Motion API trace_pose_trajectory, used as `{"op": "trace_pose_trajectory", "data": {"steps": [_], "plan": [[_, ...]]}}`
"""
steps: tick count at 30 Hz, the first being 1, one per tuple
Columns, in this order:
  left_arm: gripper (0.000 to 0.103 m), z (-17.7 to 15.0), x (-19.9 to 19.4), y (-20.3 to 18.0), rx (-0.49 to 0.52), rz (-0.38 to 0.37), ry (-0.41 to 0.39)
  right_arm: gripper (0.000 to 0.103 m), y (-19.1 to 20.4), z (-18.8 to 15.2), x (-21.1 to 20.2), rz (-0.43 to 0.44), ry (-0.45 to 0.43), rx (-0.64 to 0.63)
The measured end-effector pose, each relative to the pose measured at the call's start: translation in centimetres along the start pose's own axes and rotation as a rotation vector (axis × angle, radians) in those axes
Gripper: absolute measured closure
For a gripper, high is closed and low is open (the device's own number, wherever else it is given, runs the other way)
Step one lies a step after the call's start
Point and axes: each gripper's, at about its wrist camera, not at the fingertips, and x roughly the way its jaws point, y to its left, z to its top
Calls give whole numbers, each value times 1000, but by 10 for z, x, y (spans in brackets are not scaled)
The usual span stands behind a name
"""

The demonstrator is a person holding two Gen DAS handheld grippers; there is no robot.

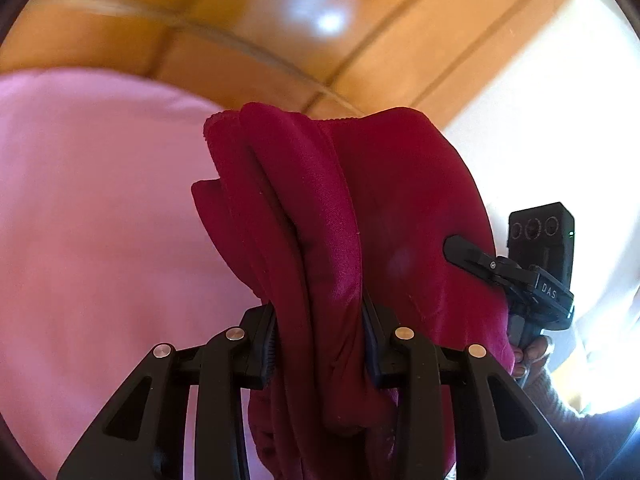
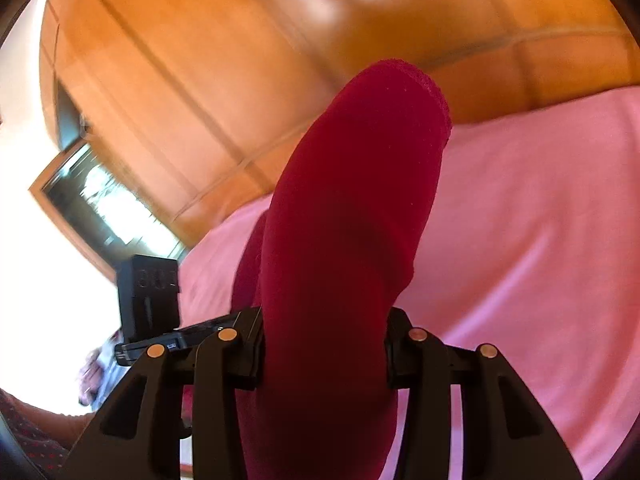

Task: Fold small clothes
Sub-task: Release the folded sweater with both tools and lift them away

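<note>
Crimson garment is clamped in both tongs and held above a pink sheet.

Left tongs: the two fingers are closed against a thick bunch of the garment. Several folded layers pass between the pads and rise beyond them, ending in a ribbed hem at the far end. More cloth hangs below the fingers toward the near edge of the view.

Right tongs: the fingers grip a single rounded roll of the same garment. The roll stands up and away from the camera, with a textured hem at its far tip. A narrower strip of cloth shows at the left side of the roll.

Cross views: in the left wrist view the right tongs appear at the right, with one black fingertip pressed on the outer face of the garment. A hand holds that tool from below. In the right wrist view the body of the left tool appears at the left, just beside the garment.

Surroundings: the pink sheet spreads under the garment in both views. Glossy wooden panelling fills the far part of both views. A framed dark opening sits in the panelling at the left of the right wrist view. Both views are slightly blurred.
</note>
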Motion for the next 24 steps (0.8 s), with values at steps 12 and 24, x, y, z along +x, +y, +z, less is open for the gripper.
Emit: {"op": "trace_pose_trajectory", "data": {"steps": [12,24], "plan": [[61,16,189,-57,273,293,232,29,-152,-49,-14,-353,-21,319],[48,-7,153,-63,360,513,101,79,-30,-76,-20,-458,-24,11]]}}
